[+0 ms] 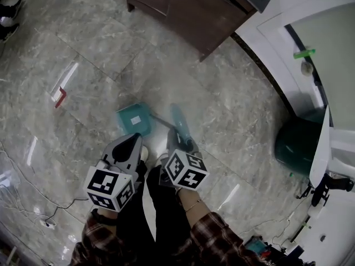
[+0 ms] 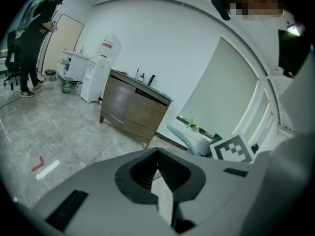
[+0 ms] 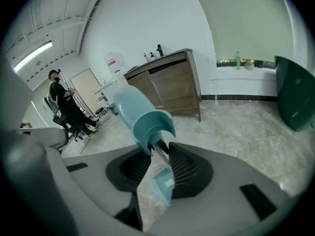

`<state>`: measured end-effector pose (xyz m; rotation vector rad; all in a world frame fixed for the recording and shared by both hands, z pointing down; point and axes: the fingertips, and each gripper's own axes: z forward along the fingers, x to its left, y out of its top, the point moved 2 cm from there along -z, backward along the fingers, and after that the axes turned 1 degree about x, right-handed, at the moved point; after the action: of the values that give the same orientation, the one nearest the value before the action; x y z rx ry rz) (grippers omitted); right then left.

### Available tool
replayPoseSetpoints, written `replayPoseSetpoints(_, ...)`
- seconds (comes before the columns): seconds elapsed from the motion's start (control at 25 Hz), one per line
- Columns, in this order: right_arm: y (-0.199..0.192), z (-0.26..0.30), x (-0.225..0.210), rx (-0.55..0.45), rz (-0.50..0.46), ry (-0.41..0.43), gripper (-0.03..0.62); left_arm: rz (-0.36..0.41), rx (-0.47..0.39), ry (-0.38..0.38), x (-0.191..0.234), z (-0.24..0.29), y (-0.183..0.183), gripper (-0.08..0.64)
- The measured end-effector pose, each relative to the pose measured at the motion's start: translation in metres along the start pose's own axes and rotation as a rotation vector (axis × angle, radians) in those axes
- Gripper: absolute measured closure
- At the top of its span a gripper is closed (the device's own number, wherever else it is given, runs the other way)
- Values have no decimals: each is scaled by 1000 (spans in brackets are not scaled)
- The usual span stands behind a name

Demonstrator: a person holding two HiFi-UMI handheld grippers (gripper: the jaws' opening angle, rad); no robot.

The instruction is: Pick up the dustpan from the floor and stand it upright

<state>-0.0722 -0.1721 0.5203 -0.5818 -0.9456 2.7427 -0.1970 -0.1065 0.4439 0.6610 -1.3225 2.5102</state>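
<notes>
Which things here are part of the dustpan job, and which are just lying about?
Job: dustpan; right gripper, clamped on its handle.
Lying about: wooden cabinet; dark green container; red floor mark.

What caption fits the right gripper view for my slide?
Right gripper clamps the teal dustpan by its thin shaft, wooden cabinet behind.

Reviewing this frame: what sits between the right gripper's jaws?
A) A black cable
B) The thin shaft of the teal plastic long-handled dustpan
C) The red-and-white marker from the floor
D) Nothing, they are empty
B: in the right gripper view the right gripper has its jaws closed on the thin shaft of the teal plastic long-handled dustpan, just below the wide teal grip.
</notes>
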Motion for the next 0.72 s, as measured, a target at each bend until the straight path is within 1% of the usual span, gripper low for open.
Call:
replayPoseSetpoints(0.08,-2,-1,-2,0,5,-22,491,0,-8,6,4,-6,1,551)
replayPoseSetpoints(0.16,-4,-3,-4,7,30,-28,491,-1,-16,14,8,-12,3,551)
replayPoseSetpoints(0.32,-8,-10,-6,30,131,-1,457,-1,-26,22,10,-23,6,551)
replayPoseSetpoints(0.48,-14,-16,-3,66,152,7,443,5,-31,23,6,-31,13,551)
replayPoseSetpoints(0.6,-27,-22,2,137,161,31,442,10,-40,13,-2,-36,22,551)
replayPoseSetpoints(0.72,-45,-33,11,246,181,103,443,16,-46,-6,-17,-38,33,551)
